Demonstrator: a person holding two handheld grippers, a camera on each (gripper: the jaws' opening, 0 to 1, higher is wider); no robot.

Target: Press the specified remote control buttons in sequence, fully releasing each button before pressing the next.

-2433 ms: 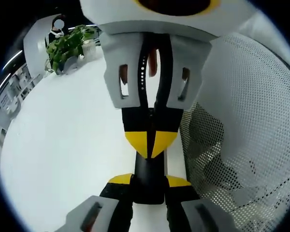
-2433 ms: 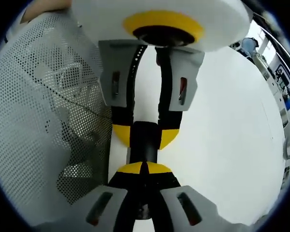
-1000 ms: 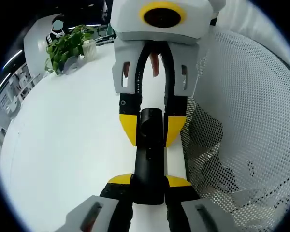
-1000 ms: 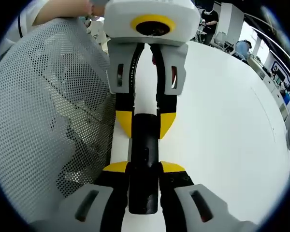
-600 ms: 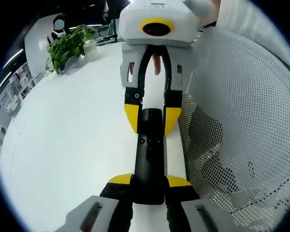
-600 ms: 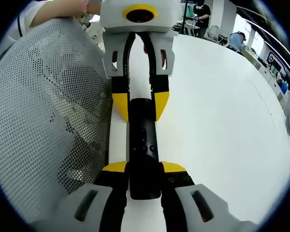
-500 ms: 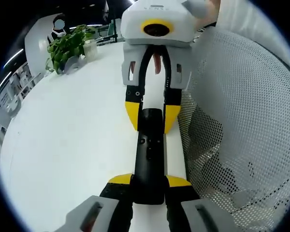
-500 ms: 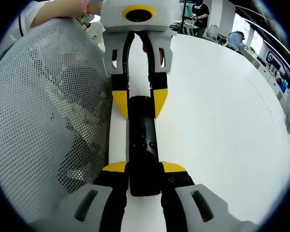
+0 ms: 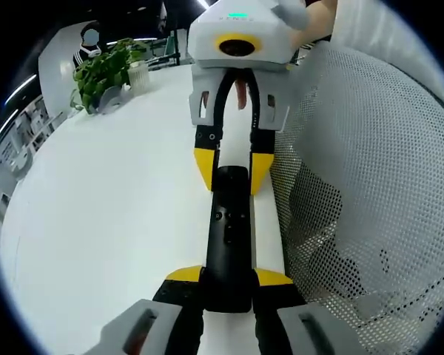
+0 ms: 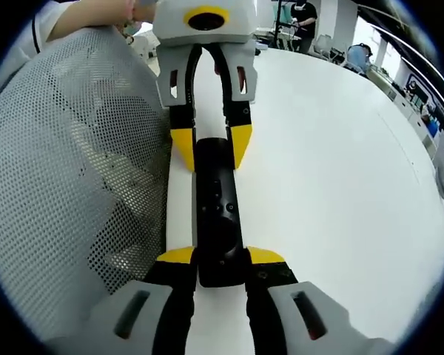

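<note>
Between both grippers' jaws, black remote [image 9: 229, 237]

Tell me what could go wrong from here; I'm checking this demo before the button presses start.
Both hand-held grippers hold the black remote by its ends, left near, right far; with neither free, nothing can press a button. Letting go carelessly could drop it. The white mesh lies close beside, where a jaw might snag.

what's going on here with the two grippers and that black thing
A person holds a black remote control between two handheld grippers above a white table. The left gripper clamps one end, and the right gripper clamps the other. The buttons face up, and no jaw is pressing any of them. A white perforated mesh runs alongside.
</note>
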